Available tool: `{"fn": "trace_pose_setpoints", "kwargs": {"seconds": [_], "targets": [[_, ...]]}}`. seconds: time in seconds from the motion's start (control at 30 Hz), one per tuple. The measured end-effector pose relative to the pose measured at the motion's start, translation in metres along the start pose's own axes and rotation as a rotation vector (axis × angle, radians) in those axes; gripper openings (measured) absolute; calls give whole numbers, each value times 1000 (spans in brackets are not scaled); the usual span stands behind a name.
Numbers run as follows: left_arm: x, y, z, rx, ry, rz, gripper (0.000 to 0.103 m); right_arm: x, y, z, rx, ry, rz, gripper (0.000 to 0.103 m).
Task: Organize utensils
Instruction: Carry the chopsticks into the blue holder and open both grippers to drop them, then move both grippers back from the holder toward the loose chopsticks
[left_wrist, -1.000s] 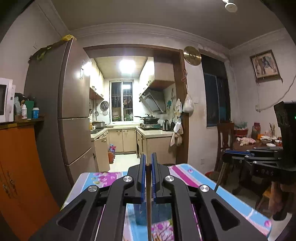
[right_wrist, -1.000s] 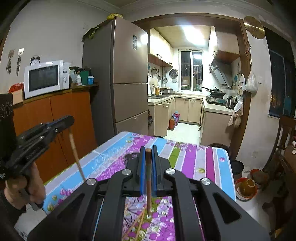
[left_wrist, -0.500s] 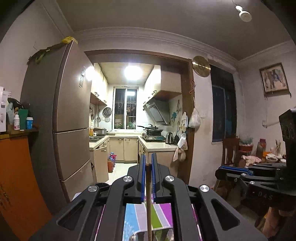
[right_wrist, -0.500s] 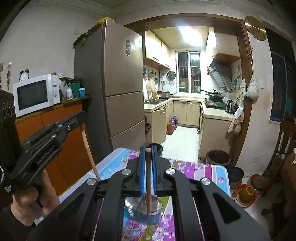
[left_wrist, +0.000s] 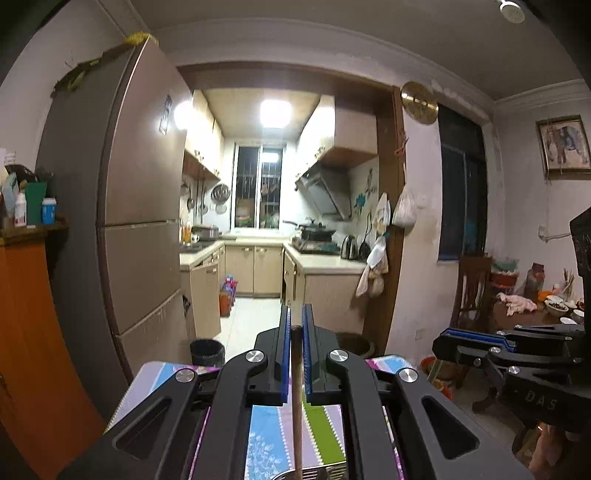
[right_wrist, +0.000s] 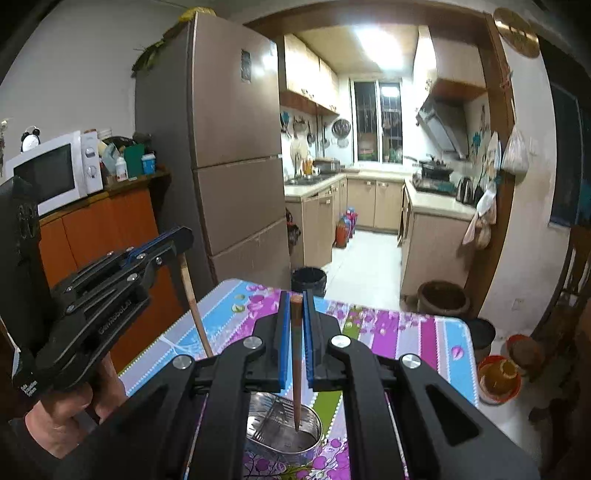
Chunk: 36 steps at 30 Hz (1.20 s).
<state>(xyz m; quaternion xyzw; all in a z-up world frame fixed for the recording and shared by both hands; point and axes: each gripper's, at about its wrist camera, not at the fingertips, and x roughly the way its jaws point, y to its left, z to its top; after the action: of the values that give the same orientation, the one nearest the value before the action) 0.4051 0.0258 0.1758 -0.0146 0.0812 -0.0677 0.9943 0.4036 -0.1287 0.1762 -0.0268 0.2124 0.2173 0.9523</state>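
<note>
Currently the right claw (right_wrist: 295, 332) is clenched on a brown chopstick (right_wrist: 296, 369) that hangs nearly upright, its pointed tip inside the mouth of the steel holder (right_wrist: 284, 432), close to the ribbed insert. The left claw (left_wrist: 295, 350) is likewise clenched on a second chopstick (left_wrist: 296, 406), whose lower end runs down toward the holder's rim (left_wrist: 314, 472) at the bottom edge of that view. Judged step: depositing both sticks into the holder on the floral-clothed surface (right_wrist: 406, 332). To do it well, each stick should be kept vertical over the holder's opening, lowered until the tip is well below the rim, and only then released; releasing high risks a bounce off the rim or the insert. The two claws should descend one after the other so the sticks do not cross above the holder. The right wrist view shows the holder's interior, the right tip's position in it, and the left claw with its stick slanting beside the holder. The left wrist view shows only a sliver of the holder, so the left tip's position cannot be confirmed there; it does show the right claw off to the side.
</note>
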Motion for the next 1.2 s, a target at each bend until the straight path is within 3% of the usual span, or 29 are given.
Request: {"fn": "trace_pose_setpoints", "kwargs": {"seconds": [0.37, 0.4, 0.43, 0.5, 0.6, 0.73, 0.83, 0.97, 1.1, 1.2], "targets": [[42, 9, -22, 2, 77, 35, 7, 45, -9, -16, 22, 91, -17, 6], [46, 10, -24, 3, 90, 37, 8, 48, -10, -16, 31, 98, -21, 11], [48, 11, -26, 4, 94, 41, 8, 51, -13, -17, 40, 103, -27, 29], [51, 15, -29, 2, 99, 54, 9, 48, -14, -18, 41, 84, -38, 46], [52, 22, -31, -7, 98, 72, 21, 41, -18, -18, 37, 58, -47, 46], [45, 27, -31, -20, 96, 95, 29, 27, -22, -16, 37, 20, -65, 46], [25, 29, -30, -14, 79, 97, 37, 2, -18, -12, 9, -25, -83, 51], [-26, 25, -32, 33, 20, 113, 56, -44, -13, -9, -22, -103, -94, 61], [-116, 19, -44, 84, -85, 115, 77, -113, 0, -28, -46, -217, -113, 78], [-175, 20, -63, 93, -136, 109, 86, -152, 10, -57, -62, -265, -117, 83]]}}
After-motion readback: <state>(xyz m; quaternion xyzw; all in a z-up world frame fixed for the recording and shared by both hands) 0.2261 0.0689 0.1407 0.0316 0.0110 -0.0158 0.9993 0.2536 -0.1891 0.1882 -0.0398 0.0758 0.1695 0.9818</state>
